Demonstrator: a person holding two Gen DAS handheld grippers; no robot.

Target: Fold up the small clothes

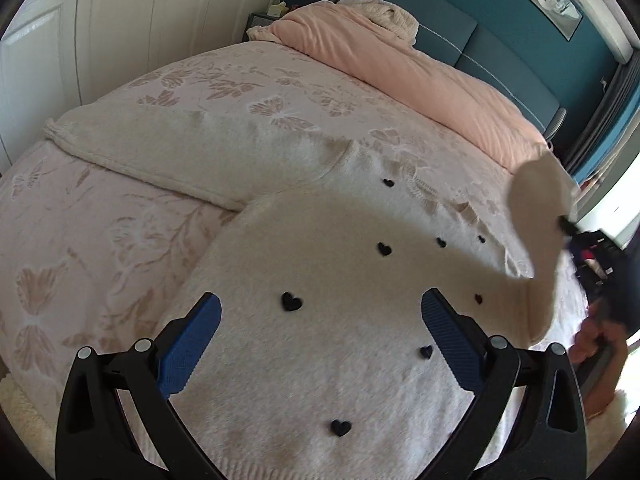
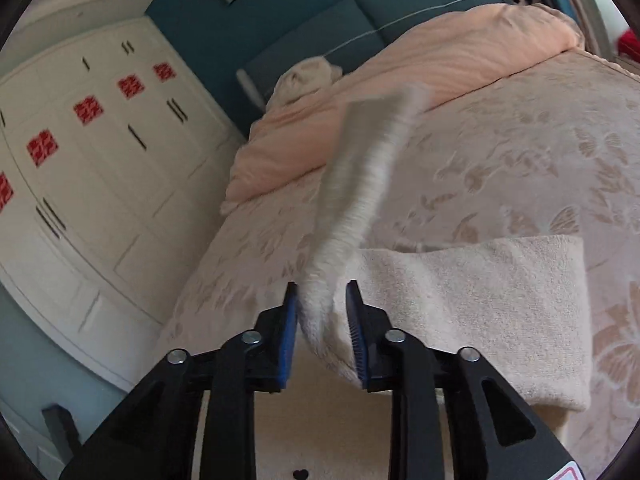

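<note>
A small cream fuzzy sweater (image 1: pixel 328 280) with black hearts lies flat on the bed. My left gripper (image 1: pixel 320 308) is open and empty, hovering just above the sweater's body with its blue pads on either side of a heart. My right gripper (image 2: pixel 322 292) is shut on the sweater's sleeve (image 2: pixel 360 184), which is lifted and blurred, standing up from the jaws. In the left wrist view the same raised sleeve (image 1: pixel 536 216) hangs at the right with the right gripper partly hidden behind it.
A folded cream towel (image 1: pixel 172 148) lies beyond the sweater; it also shows in the right wrist view (image 2: pixel 500 304). A peach duvet (image 1: pixel 404 68) is bunched at the headboard. White wardrobe doors (image 2: pixel 80 168) stand beside the floral bedspread (image 1: pixel 80 248).
</note>
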